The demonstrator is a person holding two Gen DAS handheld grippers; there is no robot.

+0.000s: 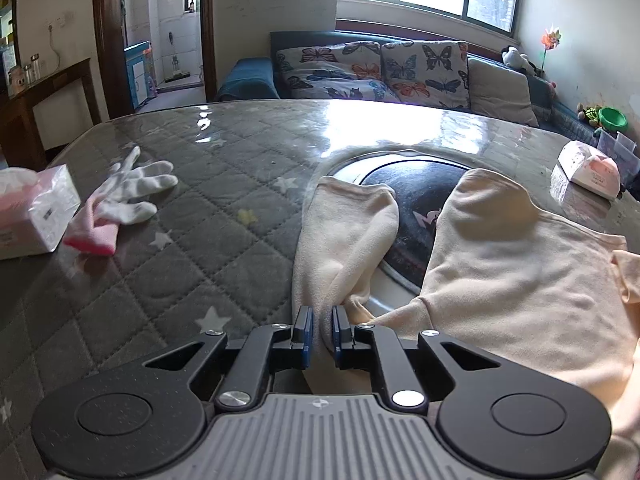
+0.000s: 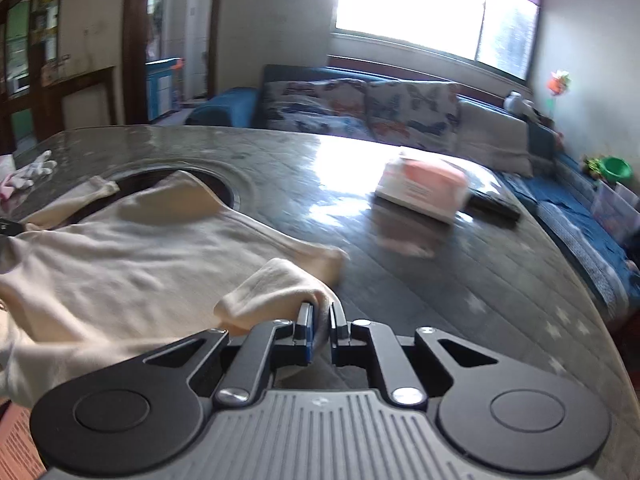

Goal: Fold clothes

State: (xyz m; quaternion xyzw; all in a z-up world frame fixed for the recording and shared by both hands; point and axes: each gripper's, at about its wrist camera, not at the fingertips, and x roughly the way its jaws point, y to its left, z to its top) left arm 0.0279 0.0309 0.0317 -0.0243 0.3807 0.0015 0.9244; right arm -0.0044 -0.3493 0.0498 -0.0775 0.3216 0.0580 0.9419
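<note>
Fingers [image 1: 303, 326] of the left gripper [image 1: 322, 326] and right gripper [image 2: 320, 320] pinch the cream shirt [image 1: 500, 264] at lower centre, each clamping a sleeve, likely to fold inward.

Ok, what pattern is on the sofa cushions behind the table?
Colourful butterflies on a pale ground, on the sofa cushions; sharpest in the left wrist view.

Ahead of our left gripper [image 1: 322, 330], quilted table [image 1: 208, 216] lies open; a white glove [image 1: 136, 190] and tissue pack [image 1: 32, 212] crowd its far left. To the right of our right gripper [image 2: 320, 330], bare tabletop runs clear until a tissue box [image 2: 422, 190] and dark remote [image 2: 496, 206] block the far side.
</note>
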